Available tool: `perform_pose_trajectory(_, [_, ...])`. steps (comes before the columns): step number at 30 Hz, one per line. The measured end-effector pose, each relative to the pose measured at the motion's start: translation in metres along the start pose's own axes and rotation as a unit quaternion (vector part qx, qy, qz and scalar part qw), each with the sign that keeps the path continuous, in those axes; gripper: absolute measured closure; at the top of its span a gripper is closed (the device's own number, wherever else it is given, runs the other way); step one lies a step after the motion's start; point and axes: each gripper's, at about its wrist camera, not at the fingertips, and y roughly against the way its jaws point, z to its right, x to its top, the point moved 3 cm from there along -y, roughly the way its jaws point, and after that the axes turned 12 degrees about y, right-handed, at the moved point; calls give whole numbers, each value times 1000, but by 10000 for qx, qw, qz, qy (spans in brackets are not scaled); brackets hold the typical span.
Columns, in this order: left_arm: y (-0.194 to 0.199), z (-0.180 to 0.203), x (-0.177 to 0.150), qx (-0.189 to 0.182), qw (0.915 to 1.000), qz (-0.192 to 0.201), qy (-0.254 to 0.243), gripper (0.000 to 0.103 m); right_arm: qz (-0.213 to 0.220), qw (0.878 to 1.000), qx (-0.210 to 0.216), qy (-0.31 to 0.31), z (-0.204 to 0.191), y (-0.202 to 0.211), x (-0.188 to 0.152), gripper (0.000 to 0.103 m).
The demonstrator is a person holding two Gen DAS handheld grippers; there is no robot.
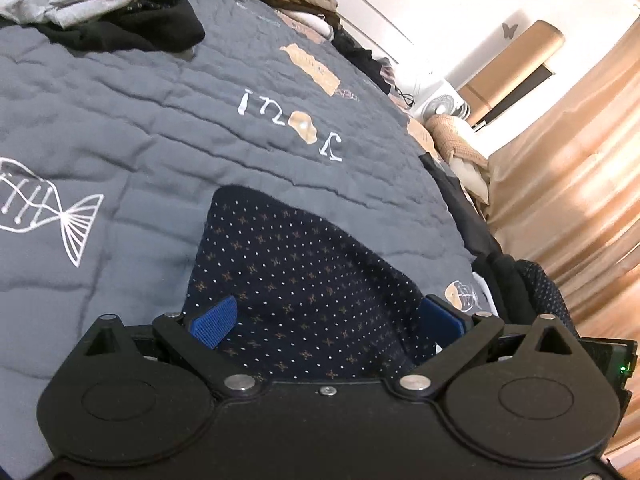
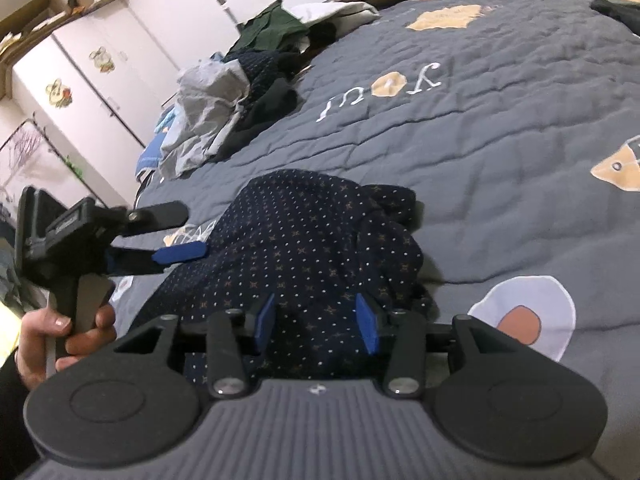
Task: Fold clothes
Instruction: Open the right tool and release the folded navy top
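I see warm light glowing through the curtain in my left view, its folds glaring. The wall is washed out. Fisheye bends the bed; my right view's edges blur, with soft shadows.

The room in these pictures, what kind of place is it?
Most likely a home bedroom. The work is done on a bed with a grey quilt, loose clothes lie heaped on it, a white wardrobe stands behind, and curtains hang beside the bed.
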Motion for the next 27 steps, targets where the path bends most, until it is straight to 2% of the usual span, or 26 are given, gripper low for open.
perform_pose_trajectory(4, [12,13,-1,249,9985,201,-455,4,300,9990,-329,3,-1,13,6,59])
perform_pose_trajectory(7, [23,19,-5,209,9981,253,-522,2,523,9974,-486,-131,0,24,9,59])
perform_pose_trajectory(9, [30,24,-9,312,9969,286,-661,2,597,9967,-517,-213,-1,31,8,59])
perform_pose_trajectory(14, [46,33,-21,275,9959,443,-734,1,745,9948,-674,-189,-17,50,3,59])
perform_pose_trajectory(19, [58,42,-36,360,9942,446,-908,0,944,9908,-956,-167,-35,70,-14,58])
perform_pose_trajectory(22, [71,48,-48,421,9898,669,-1184,0,1017,9880,-1160,-85,-47,80,-25,55])
perform_pose_trajectory(24, [83,50,-56,512,9853,991,-1298,0,1065,9858,-1295,-29,-55,87,-33,52])
perform_pose_trajectory(27, [95,49,-70,776,9785,1236,-1458,0,1137,9821,-1498,54,-67,97,-44,49])
